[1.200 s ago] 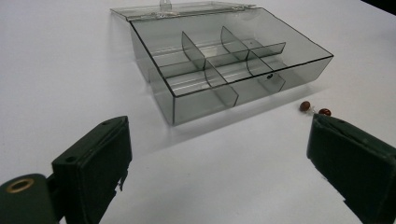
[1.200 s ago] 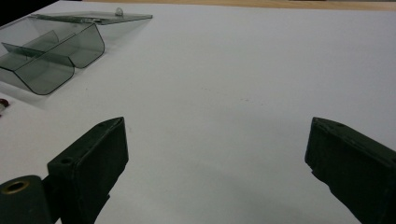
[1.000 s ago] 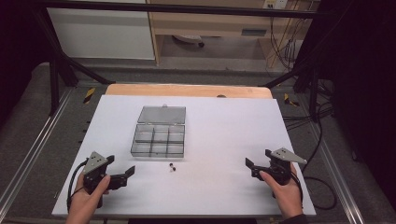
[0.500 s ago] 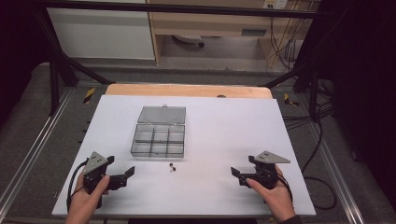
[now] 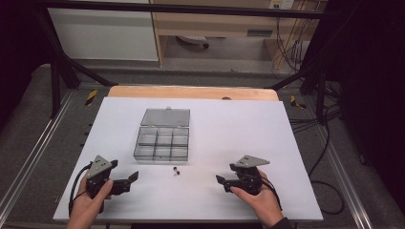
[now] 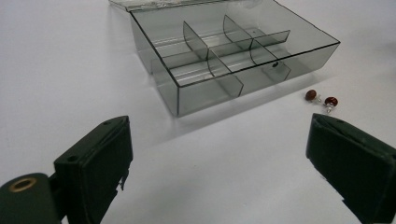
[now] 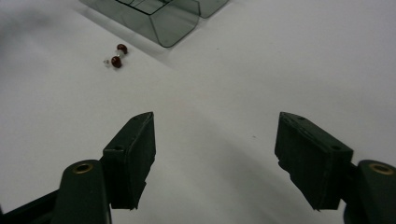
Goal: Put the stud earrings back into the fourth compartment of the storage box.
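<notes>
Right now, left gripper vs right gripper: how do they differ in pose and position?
The left gripper sits near the table's front-left corner; the right gripper sits front-right, nearer the middle. The left gripper's jaws point right, the right gripper's point left, so they face each other. In their own views, the left gripper looks at the open compartment box, the right gripper mostly at bare table. Shared: both open, empty, hand-held, with the two small red beads between them.
</notes>
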Demonstrator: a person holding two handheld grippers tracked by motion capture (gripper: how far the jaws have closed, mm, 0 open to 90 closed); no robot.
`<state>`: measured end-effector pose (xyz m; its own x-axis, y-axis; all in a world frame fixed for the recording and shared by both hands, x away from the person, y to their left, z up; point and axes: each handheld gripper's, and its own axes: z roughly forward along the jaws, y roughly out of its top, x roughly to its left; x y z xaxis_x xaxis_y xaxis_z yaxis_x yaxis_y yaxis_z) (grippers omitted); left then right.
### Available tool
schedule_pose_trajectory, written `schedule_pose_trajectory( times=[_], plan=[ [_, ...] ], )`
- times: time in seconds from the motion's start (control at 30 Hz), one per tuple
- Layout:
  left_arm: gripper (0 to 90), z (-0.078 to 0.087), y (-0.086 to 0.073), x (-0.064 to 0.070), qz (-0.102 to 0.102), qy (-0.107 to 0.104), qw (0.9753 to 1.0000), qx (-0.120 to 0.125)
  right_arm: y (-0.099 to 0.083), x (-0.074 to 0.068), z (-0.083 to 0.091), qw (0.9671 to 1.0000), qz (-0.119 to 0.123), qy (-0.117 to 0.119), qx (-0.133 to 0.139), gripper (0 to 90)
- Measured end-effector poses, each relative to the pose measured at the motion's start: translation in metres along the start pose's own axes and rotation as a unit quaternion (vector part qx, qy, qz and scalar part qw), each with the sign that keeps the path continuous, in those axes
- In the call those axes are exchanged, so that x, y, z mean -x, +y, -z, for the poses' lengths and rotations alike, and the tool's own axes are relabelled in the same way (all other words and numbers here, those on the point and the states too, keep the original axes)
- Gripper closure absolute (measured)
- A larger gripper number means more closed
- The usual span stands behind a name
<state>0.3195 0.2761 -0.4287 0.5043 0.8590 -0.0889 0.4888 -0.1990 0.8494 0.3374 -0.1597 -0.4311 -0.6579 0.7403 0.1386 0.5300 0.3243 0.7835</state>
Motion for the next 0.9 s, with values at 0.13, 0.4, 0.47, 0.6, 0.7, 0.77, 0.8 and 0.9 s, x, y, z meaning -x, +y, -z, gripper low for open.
schedule_pose_trajectory(
  times=[0.13, 0.4, 0.47, 0.6, 0.7, 0.77, 0.8, 0.9],
  plan=[
    [7.6, 0.0, 0.0, 0.0, 0.0, 0.0, 1.0, 0.001, 0.004, -0.011, -0.011, 0.9999, 0.009, 0.011, -0.009, 37.5],
    [7.8, 0.0, 0.0, -0.001, -0.002, 0.001, 1.0, -0.002, 0.019, -0.035, -0.035, 0.9985, 0.029, 0.045, -0.015, 45.7],
    [7.8, 0.0, 0.0, -0.001, -0.002, 0.001, 1.0, -0.002, 0.021, -0.038, -0.038, 0.9982, 0.033, 0.049, -0.015, 46.6],
    [7.9, 0.0, 0.0, -0.001, -0.001, 0.002, 1.0, -0.002, 0.03, -0.051, -0.054, 0.9971, 0.039, 0.06, -0.025, 55.8],
    [8.1, 0.0, 0.0, -0.002, -0.001, 0.001, 1.0, -0.002, 0.034, -0.057, -0.061, 0.9969, 0.04, 0.065, -0.019, 60.1],
    [8.3, 0.0, 0.0, -0.002, -0.002, 0.001, 1.0, -0.003, 0.036, -0.059, -0.066, 0.9969, 0.037, 0.067, -0.019, 63.0],
    [8.5, 0.0, 0.0, -0.002, -0.002, 0.001, 1.0, -0.003, 0.037, -0.06, -0.068, 0.9968, 0.036, 0.068, -0.018, 63.9],
    [8.7, 0.0, 0.0, -0.002, -0.003, -0.001, 1.0, -0.003, 0.039, -0.063, -0.074, 0.9969, 0.032, 0.071, -0.016, 66.7]
  ],
)
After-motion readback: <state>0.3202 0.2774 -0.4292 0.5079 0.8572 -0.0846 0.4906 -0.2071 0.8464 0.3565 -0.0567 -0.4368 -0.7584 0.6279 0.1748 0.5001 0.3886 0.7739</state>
